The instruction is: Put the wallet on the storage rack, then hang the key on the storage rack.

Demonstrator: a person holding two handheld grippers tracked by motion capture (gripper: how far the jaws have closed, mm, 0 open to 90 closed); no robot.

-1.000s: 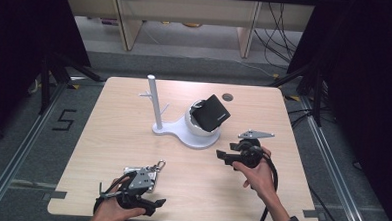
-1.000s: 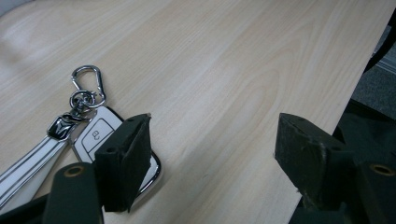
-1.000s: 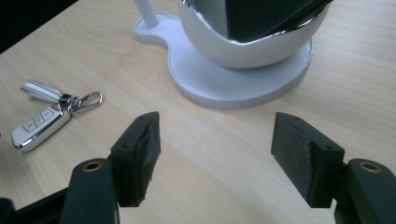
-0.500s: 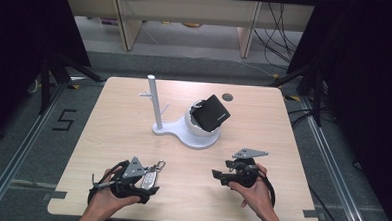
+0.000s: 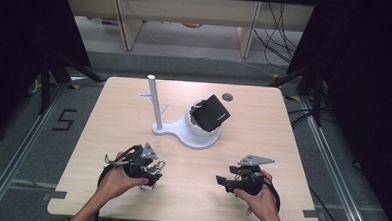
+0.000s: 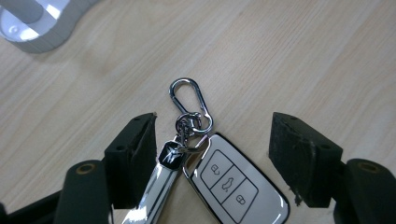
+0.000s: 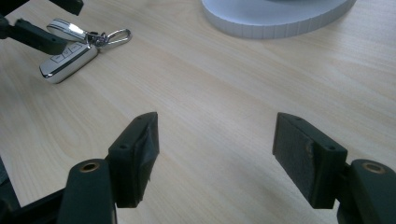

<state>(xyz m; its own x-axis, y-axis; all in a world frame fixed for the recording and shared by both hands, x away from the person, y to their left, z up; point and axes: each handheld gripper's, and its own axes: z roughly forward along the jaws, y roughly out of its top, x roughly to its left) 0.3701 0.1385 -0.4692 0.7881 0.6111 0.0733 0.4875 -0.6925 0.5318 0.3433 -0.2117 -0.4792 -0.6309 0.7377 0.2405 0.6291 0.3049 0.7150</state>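
Your left gripper (image 6: 210, 154) was parked right over the car key fob (image 6: 236, 186) near the front left of the table (image 5: 283, 139). Its jaws were wide but had just been closing in a bit, fob and metal key blade (image 6: 159, 186) lying between the pads, nothing pinched yet. I'd say you wanted to centre on the fob body, come down square and squeeze both sides evenly so the carabiner clip (image 6: 189, 100) didn't swing it sideways. Your right gripper (image 7: 215, 154) sat spread wide over bare wood, holding nothing. The white stand (image 5: 183, 130) with the black pouch (image 5: 211, 112) stood well apart behind. The fob's lower end was cut off by the frame, and from the high view your hand covered most of it.
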